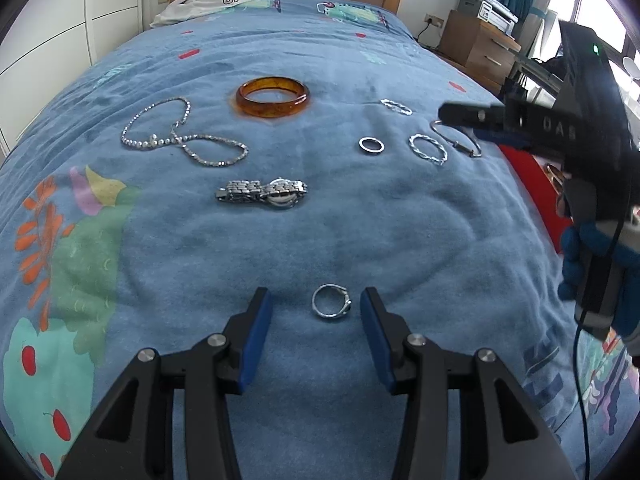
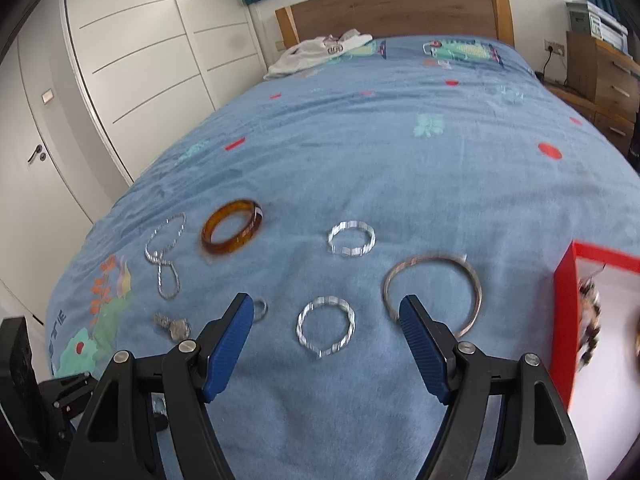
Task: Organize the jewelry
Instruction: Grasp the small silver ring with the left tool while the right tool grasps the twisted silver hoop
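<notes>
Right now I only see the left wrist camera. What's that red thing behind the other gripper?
Observer: It's a red box, open on top and white inside.
Operator: Is anything in it?
Observer: Yes, something with brown spots, too blurry to name.
Operator: Is the other gripper holding anything?
Observer: No. The right gripper is open and empty. A twisted silver bangle lies on the blanket just ahead, between its two fingers.
</notes>
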Motion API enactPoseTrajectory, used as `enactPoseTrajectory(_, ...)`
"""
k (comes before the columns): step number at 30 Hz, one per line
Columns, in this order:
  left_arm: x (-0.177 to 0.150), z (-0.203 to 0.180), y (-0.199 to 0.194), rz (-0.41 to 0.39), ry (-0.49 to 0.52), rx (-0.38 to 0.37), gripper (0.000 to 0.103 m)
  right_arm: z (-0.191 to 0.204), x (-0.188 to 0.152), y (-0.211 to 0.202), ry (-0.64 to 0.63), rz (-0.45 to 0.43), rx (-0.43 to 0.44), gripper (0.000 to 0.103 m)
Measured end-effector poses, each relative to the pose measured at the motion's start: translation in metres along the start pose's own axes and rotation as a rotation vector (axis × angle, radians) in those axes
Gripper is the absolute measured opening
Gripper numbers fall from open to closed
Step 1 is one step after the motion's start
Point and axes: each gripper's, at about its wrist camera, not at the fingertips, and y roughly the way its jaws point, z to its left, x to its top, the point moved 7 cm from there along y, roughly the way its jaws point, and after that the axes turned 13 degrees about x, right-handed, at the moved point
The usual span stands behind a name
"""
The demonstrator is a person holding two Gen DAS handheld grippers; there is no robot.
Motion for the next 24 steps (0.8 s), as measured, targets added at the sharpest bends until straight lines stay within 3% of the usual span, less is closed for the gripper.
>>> enactPoseTrajectory(9,-0.001,-0.002,0.006,0.002,-0.008,-0.008,0.043,-0.004,-0.030,0.012,0.023,0.046,0.006,0.068)
enactPoseTrajectory(24,0.001,0.002,0.012,-0.014,-0.032,-0.018,0.041,-0.003,-0.027,0.031,-0.032,0.044,-0.008,0.064)
